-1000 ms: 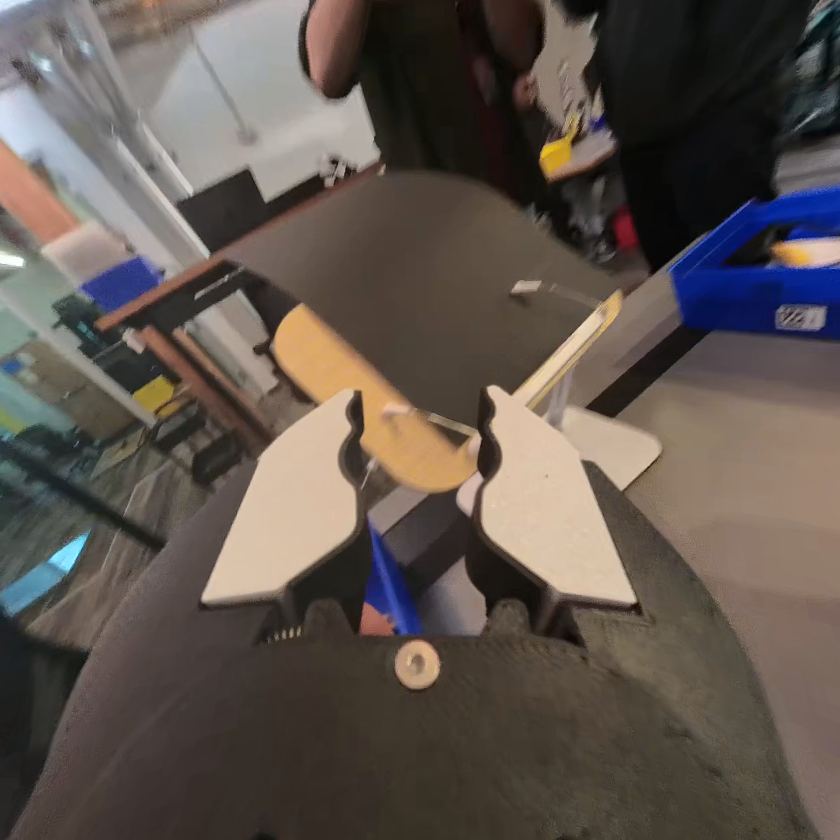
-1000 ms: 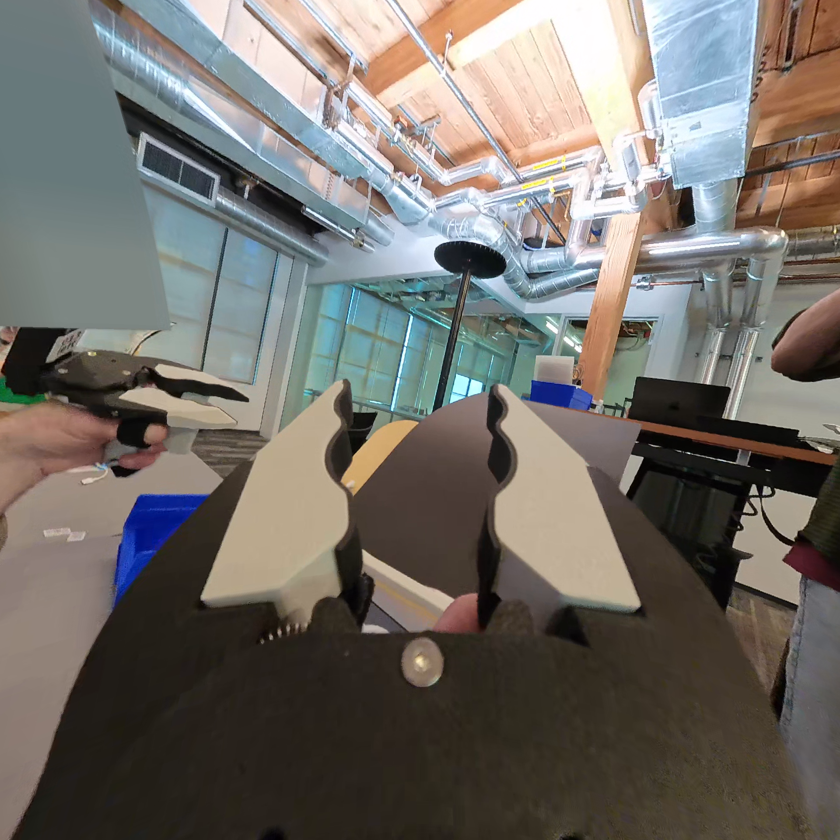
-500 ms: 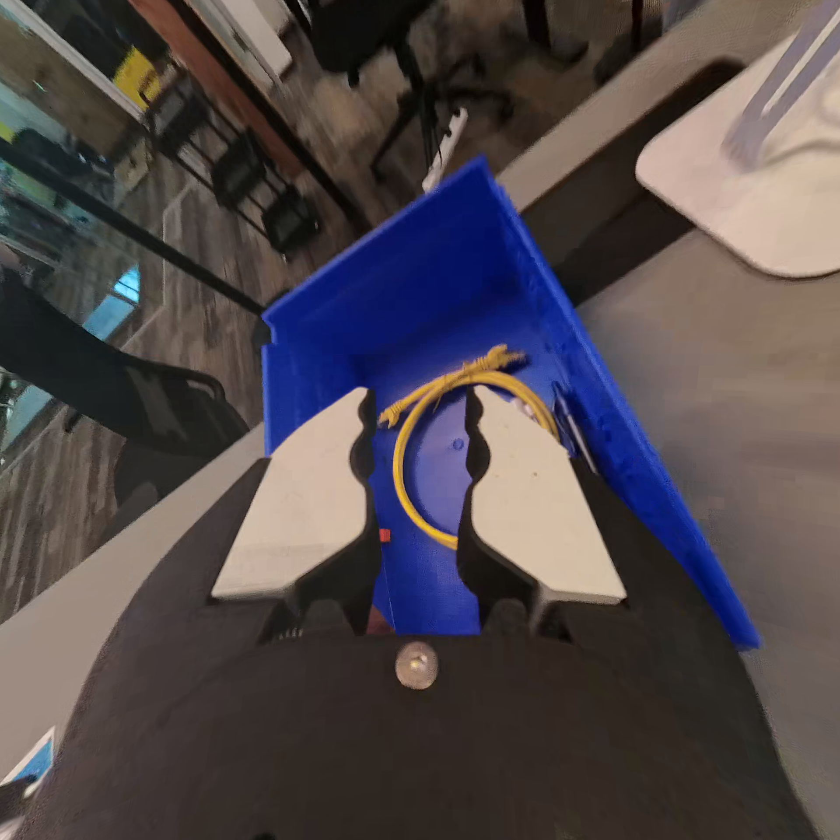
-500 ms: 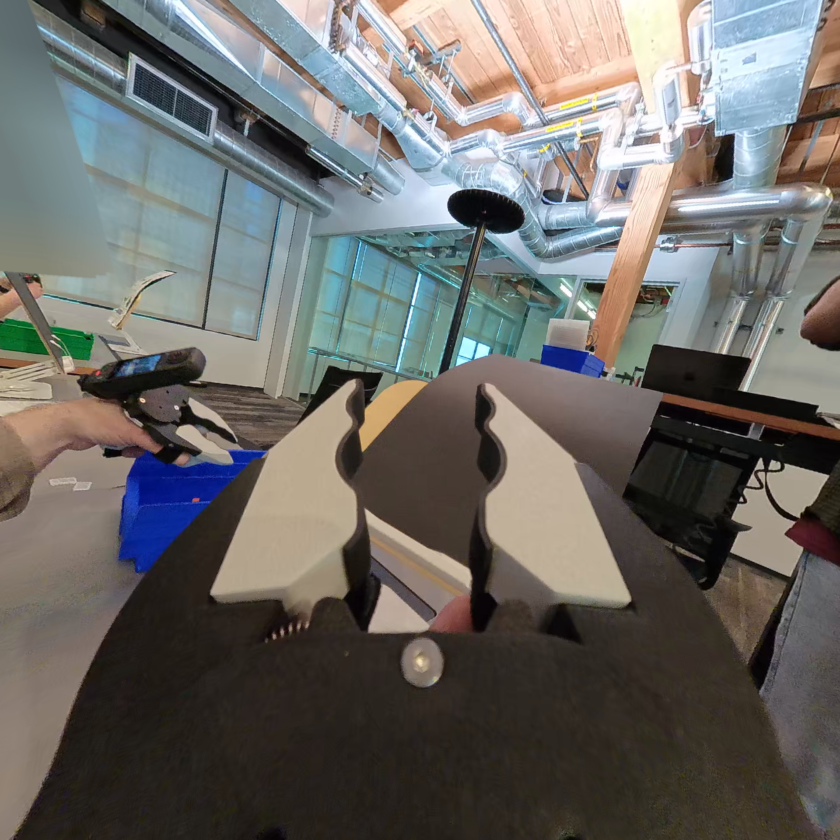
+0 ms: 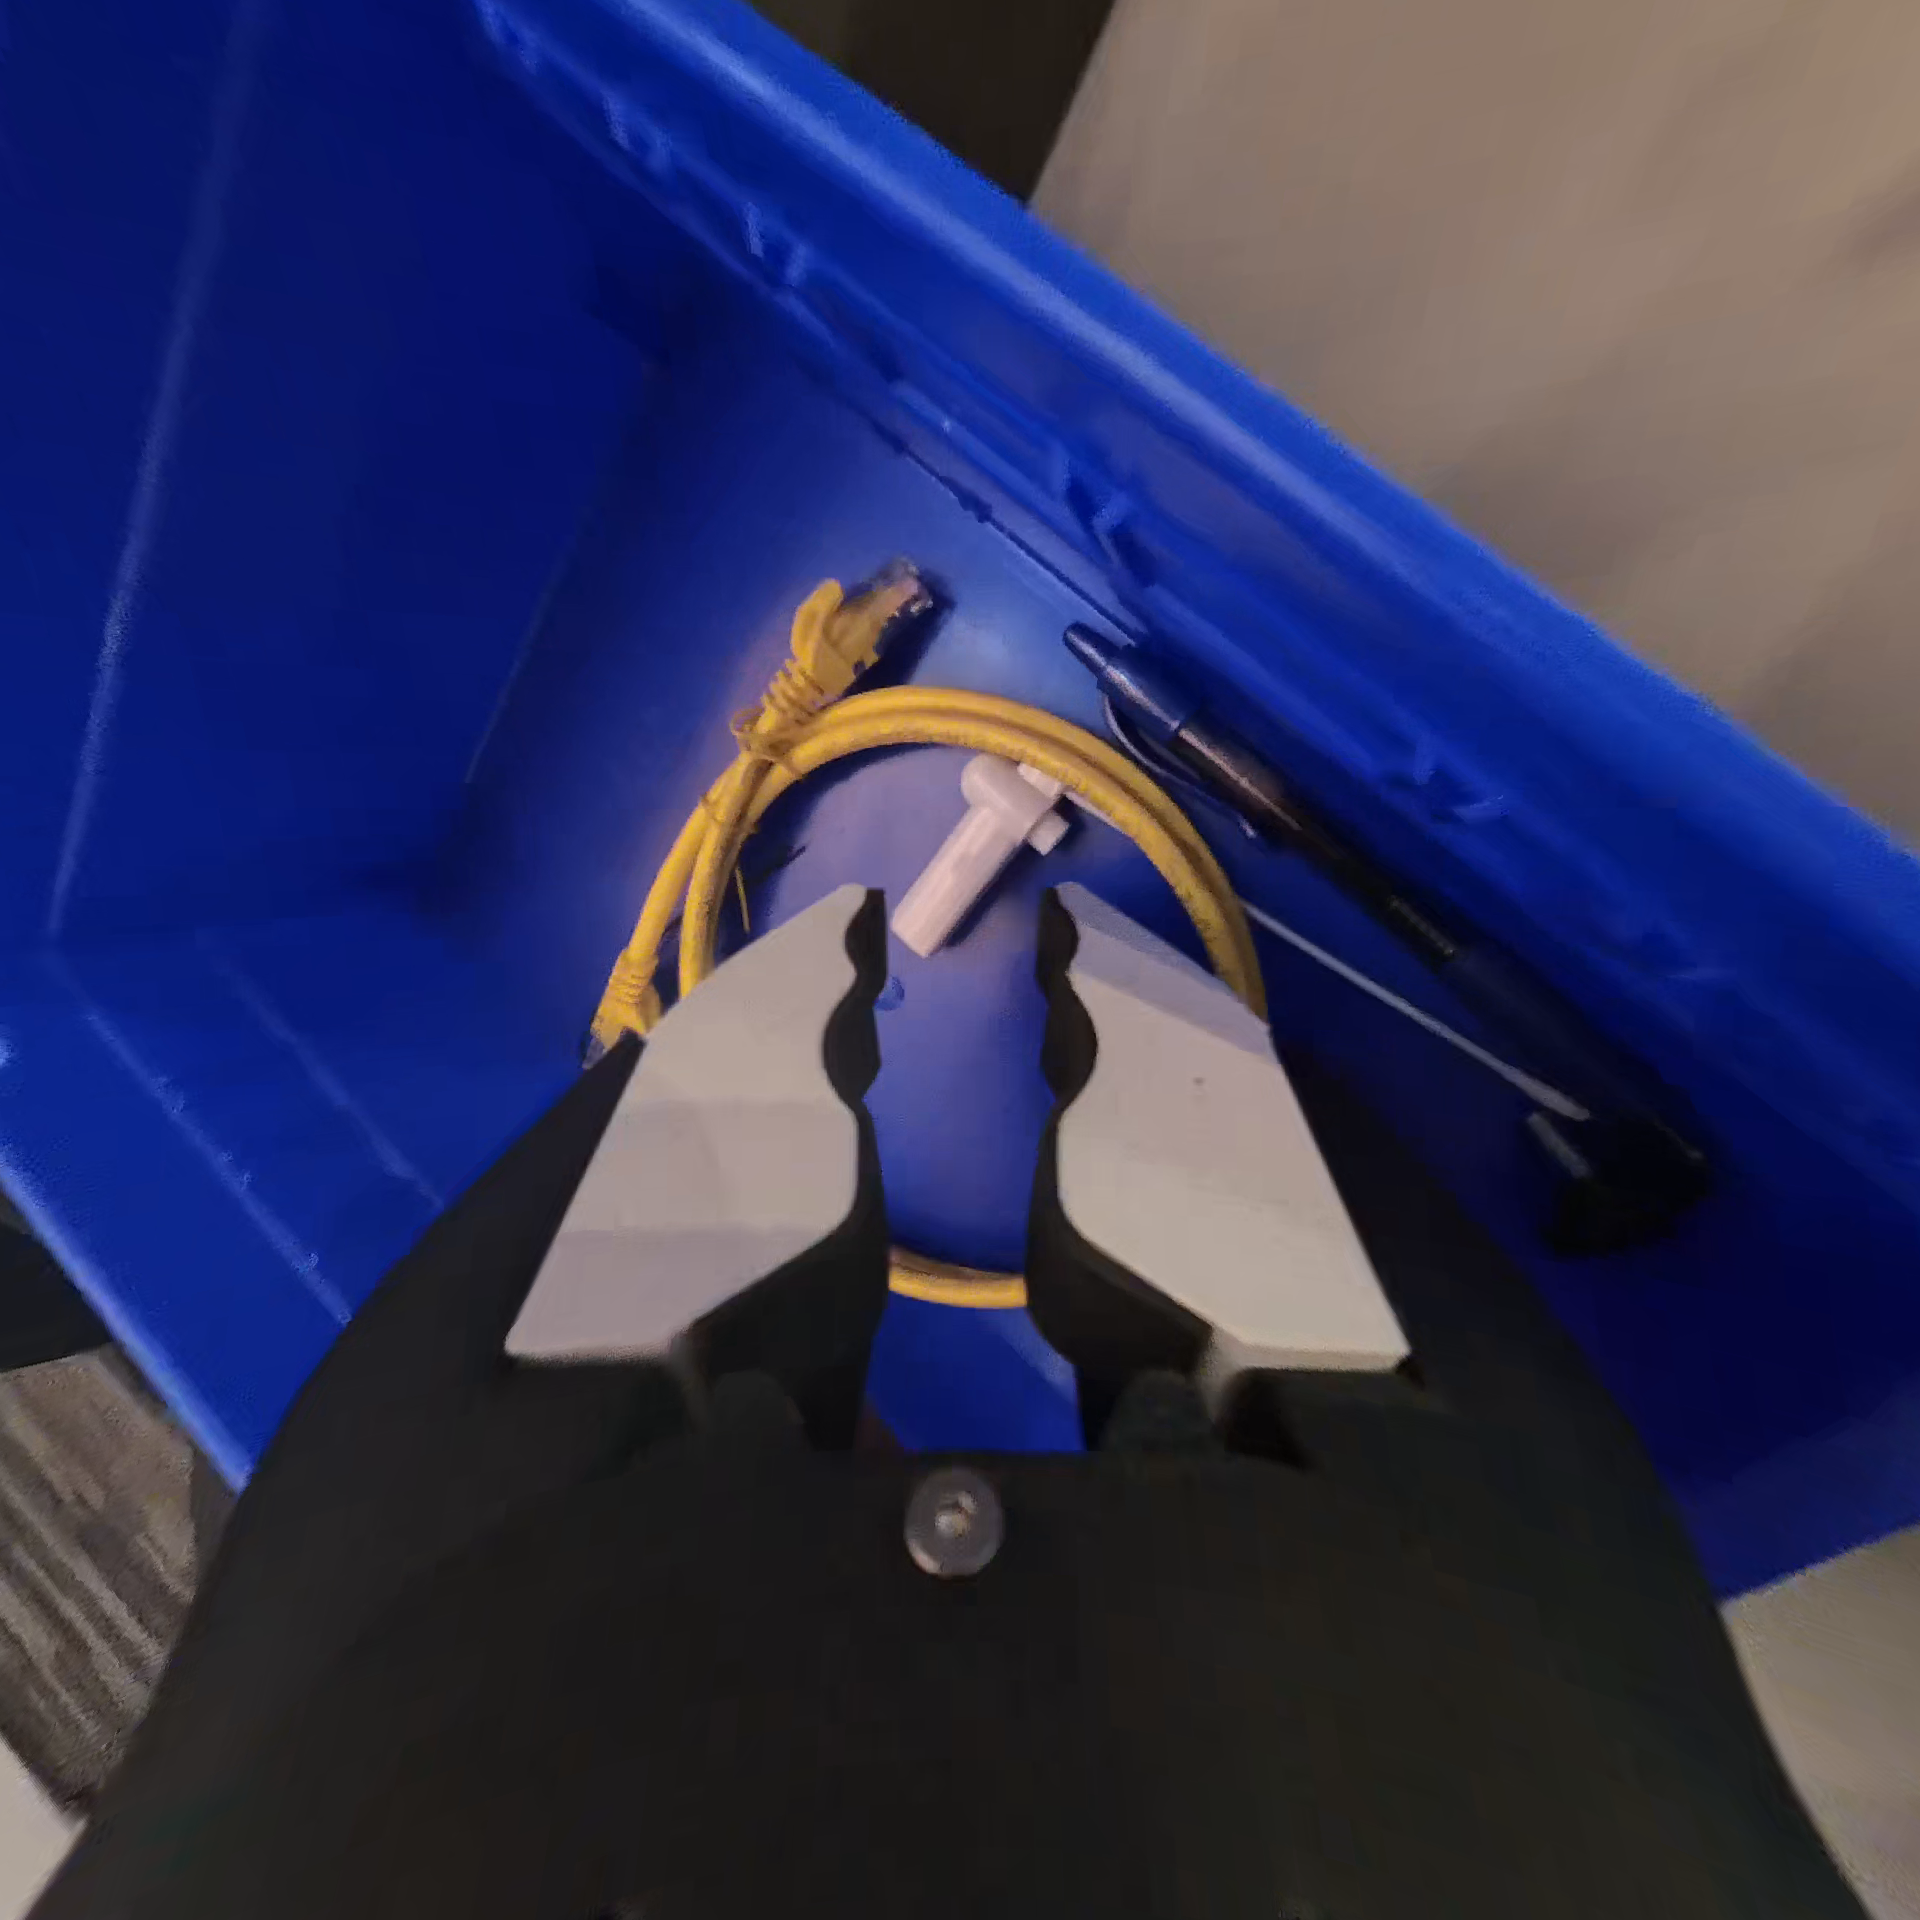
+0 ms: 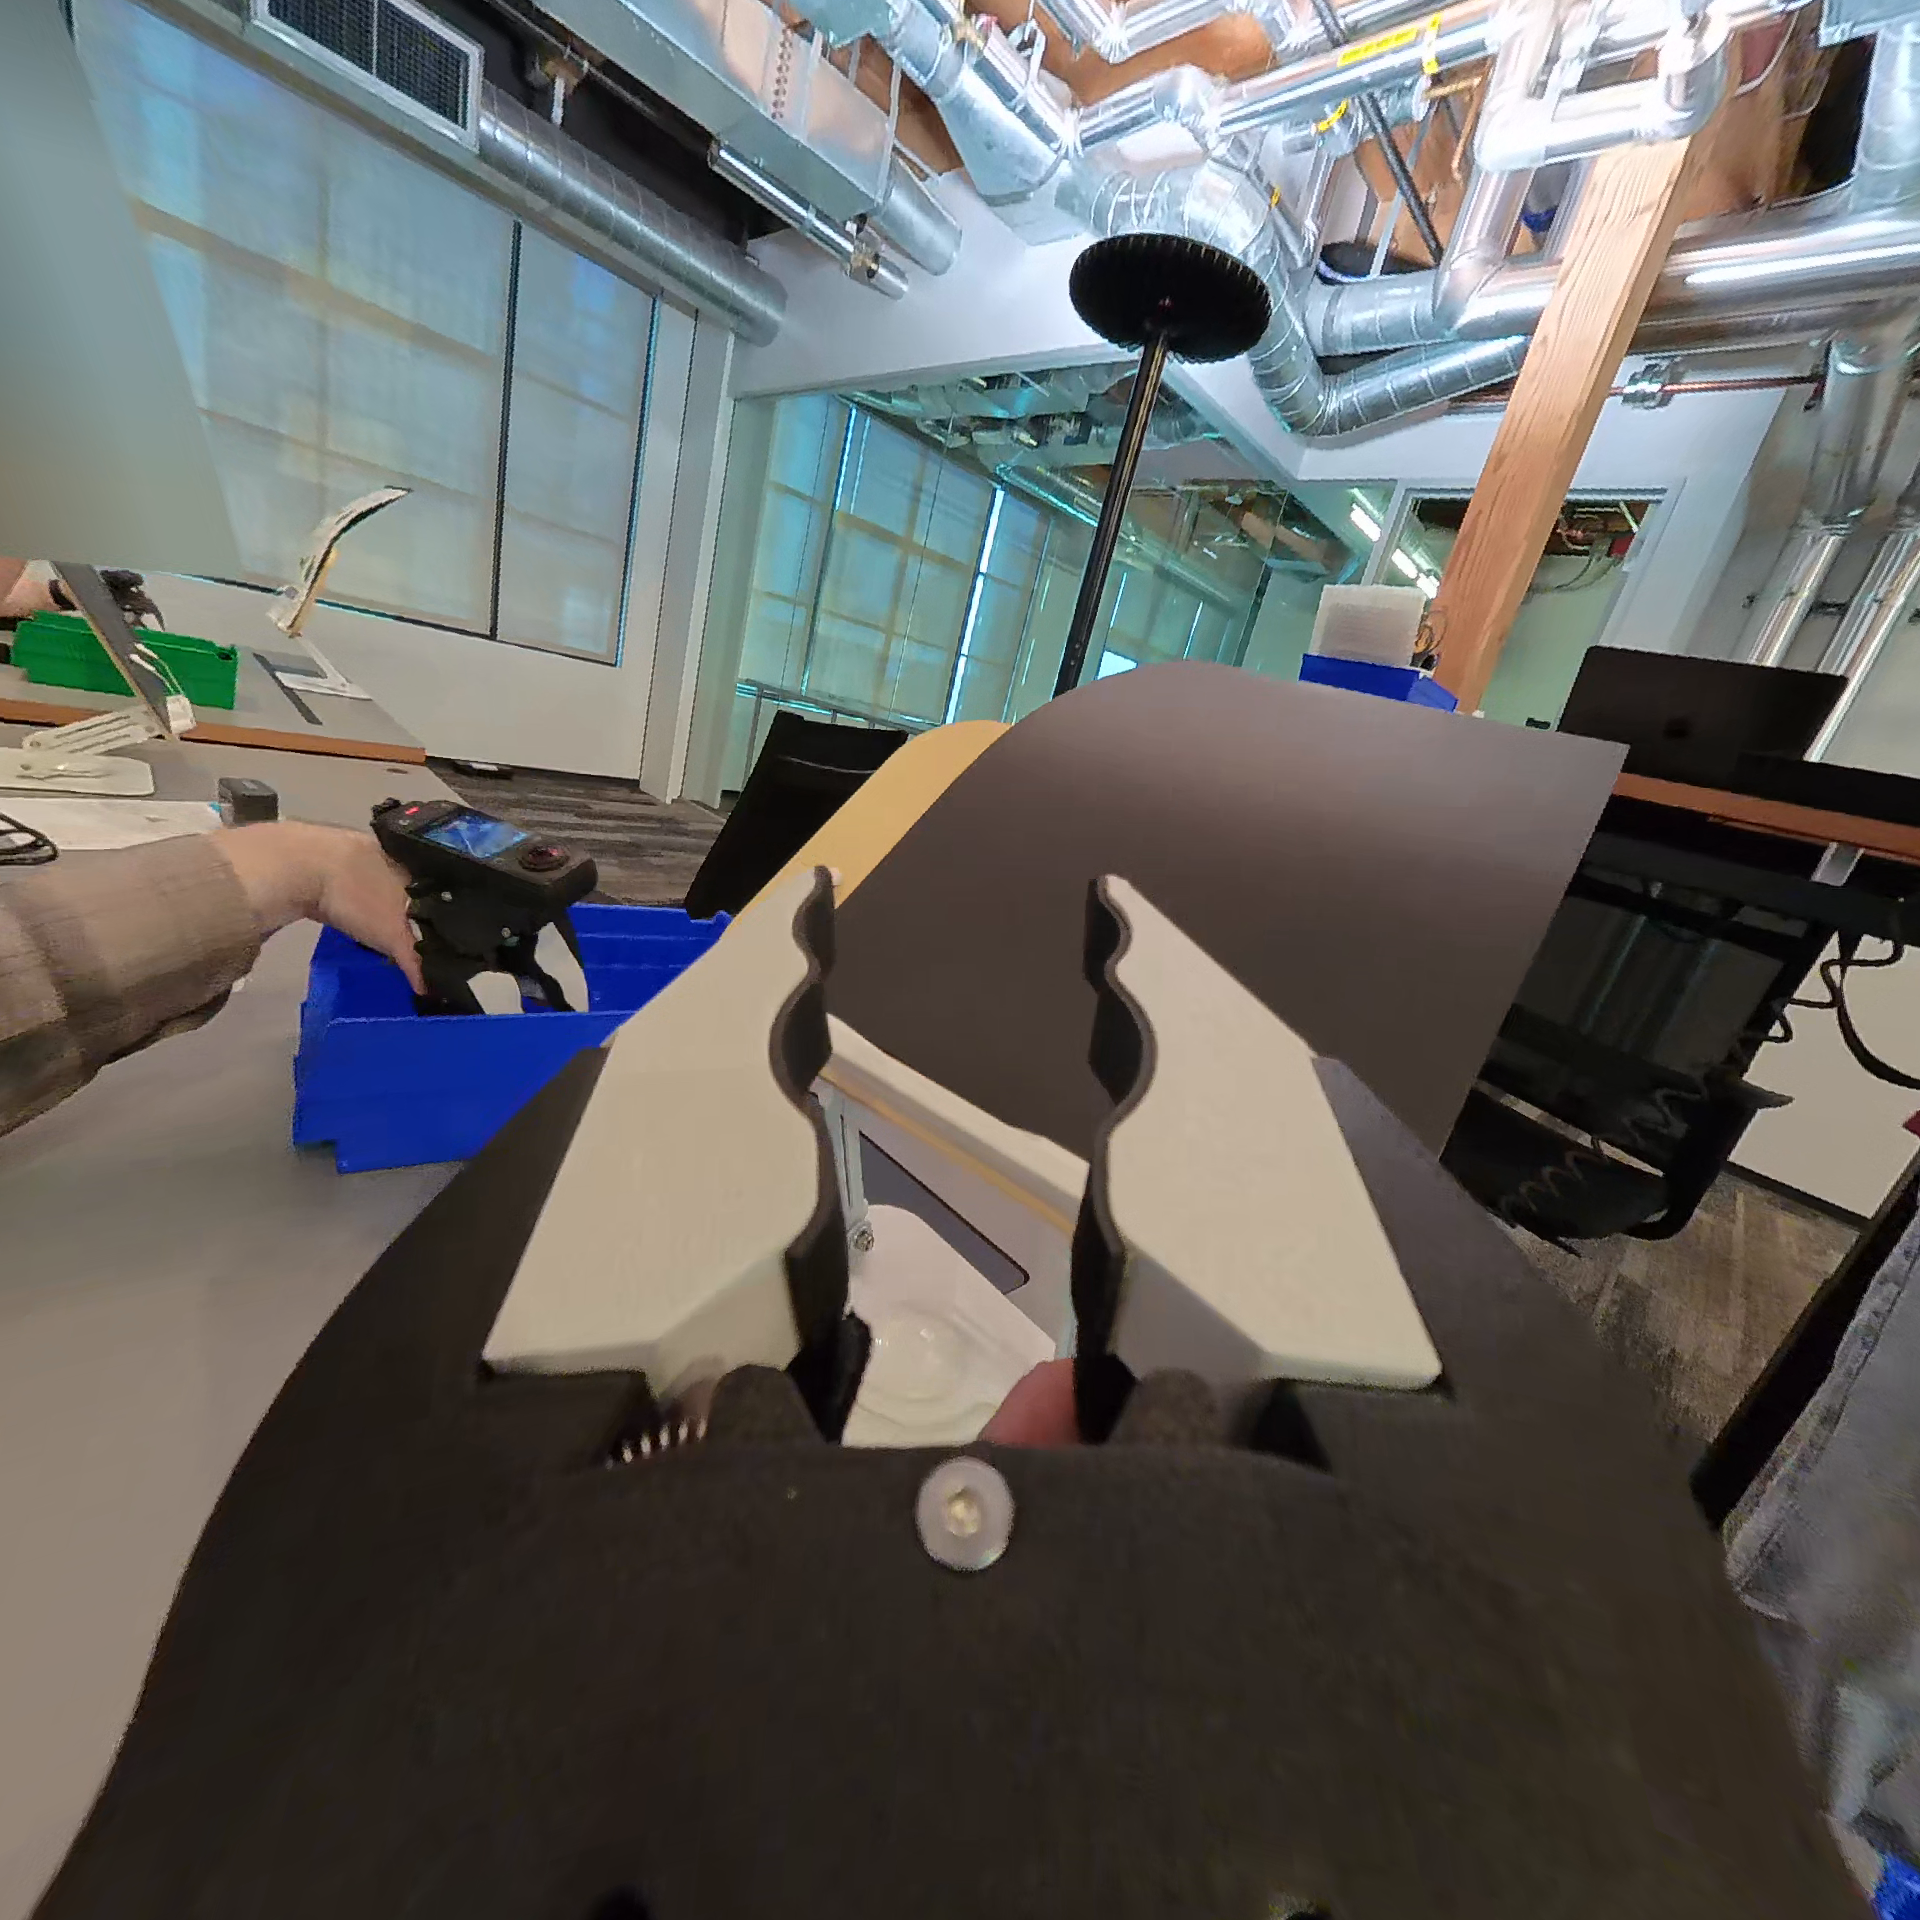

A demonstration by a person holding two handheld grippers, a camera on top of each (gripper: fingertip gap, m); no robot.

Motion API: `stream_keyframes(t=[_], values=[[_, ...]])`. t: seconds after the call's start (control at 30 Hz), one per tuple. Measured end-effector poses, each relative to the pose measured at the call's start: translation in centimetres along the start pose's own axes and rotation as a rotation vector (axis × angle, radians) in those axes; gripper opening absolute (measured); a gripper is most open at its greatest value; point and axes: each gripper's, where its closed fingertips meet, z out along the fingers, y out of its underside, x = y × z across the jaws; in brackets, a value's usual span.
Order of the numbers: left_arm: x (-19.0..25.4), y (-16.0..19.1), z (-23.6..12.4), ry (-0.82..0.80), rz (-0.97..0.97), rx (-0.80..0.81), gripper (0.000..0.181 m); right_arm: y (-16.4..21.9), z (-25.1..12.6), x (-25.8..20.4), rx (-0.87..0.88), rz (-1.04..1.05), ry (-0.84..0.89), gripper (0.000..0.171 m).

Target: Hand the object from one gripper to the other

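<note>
**Left claw over the blue bin, right claw waiting**

Your left claw (image 5: 951,914) points down into the blue bin (image 5: 343,436). Its two fingers are spread apart and hold nothing. Right at the tips, in the middle of the frame, a small white plastic piece (image 5: 977,854) lies on the bin floor. It sits just past the tips and does not touch them. A yellow cable (image 5: 935,717) is curled in a ring around the white piece, and the claw covers the lower part of the ring. A dark pen (image 5: 1226,769) lies along the bin wall to the right of the frame, with a thin black wire beside it.

Your right claw (image 6: 961,894) points out across the room. Its fingers are apart too, with nothing between them. A big dark curved board (image 6: 1195,883) stands beyond its tips.

In the right wrist view, at the left of the frame, you can see your left hand (image 6: 332,883) dipping the other claw into the same blue bin. The bin sits on the grey worktop (image 6: 156,1299). A green bin (image 6: 114,665) rests on another worktop at the far left.
</note>
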Motion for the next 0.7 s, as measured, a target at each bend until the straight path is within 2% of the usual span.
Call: stream_keyframes(t=[0.07,0.13,0.27,0.53,0.7], values=[[-0.2,0.2,0.7,0.011,0.031,-0.028,0.023,0.1,-0.1,0.0,-0.001,0.007,-0.007,0.046],[0.0,0.0,1.2,0.046,0.046,-0.011,0.023,0.1,-0.2,0.2,0.002,0.010,-0.003,0.046],[0.3,1.0,2.3,0.095,0.051,-0.080,0.025,-0.3,-0.5,0.7,0.018,0.022,0.002,0.045],[0.5,0.8,2.5,0.142,0.012,-0.035,0.015,-0.8,-0.8,0.8,0.035,0.032,0.001,0.044],[-0.3,1.3,1.5,0.101,-0.024,-0.004,0.014,-1.1,-1.0,0.8,0.037,0.016,0.002,0.044]])
